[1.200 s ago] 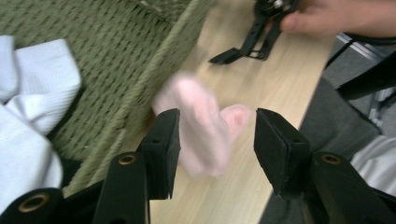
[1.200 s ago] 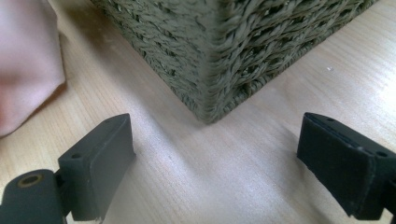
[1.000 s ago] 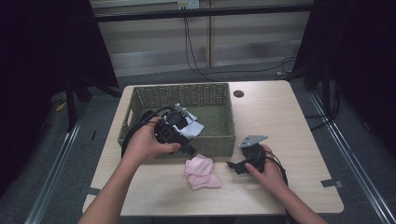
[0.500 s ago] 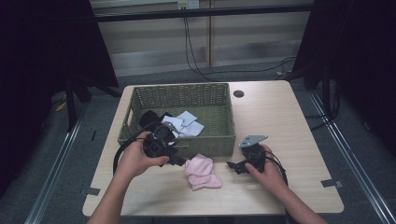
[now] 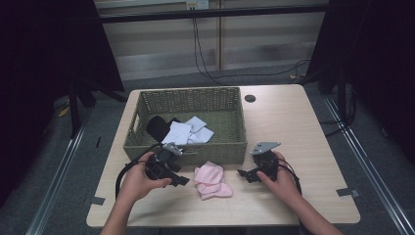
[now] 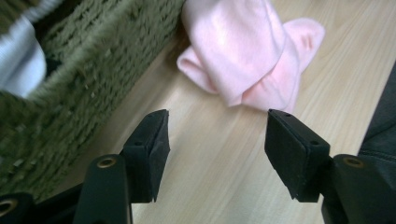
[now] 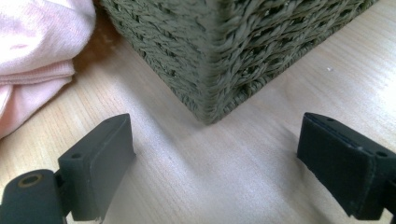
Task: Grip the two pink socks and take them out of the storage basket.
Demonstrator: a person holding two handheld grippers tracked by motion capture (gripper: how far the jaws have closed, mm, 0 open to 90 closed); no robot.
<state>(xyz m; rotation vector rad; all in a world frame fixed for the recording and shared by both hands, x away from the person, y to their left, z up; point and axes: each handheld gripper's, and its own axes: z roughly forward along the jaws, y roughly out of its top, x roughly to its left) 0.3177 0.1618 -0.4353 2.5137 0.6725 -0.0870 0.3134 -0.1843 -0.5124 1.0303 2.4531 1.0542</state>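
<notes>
- No brand, label or readable writing is showing on the grippers, the basket or the cloths.
- A light wood-grain table (image 5: 313,127) is standing on grey carpet, with dark curtains hanging at both sides and cables (image 5: 205,54) trailing down the pale wall behind.
- A small dark round spot (image 5: 250,98) is sitting on the tabletop just beyond the basket's far right corner.
- The woven green basket (image 5: 230,147) is holding white cloths (image 5: 188,132) and a black item (image 5: 157,127) whose kind is hard to make out.
- A pink cloth (image 5: 212,180) is lying crumpled on the table, just in front of the basket and between the two grippers.
- The left gripper (image 5: 182,179) is resting low over the table with its jaws standing apart and empty, pointing at the pink cloth.
- The right gripper (image 5: 243,173) is also gaping wide with nothing between its jaws, facing the basket's near corner.
- The left gripper view is cutting off the basket's contents, giving just a blurred white edge.
</notes>
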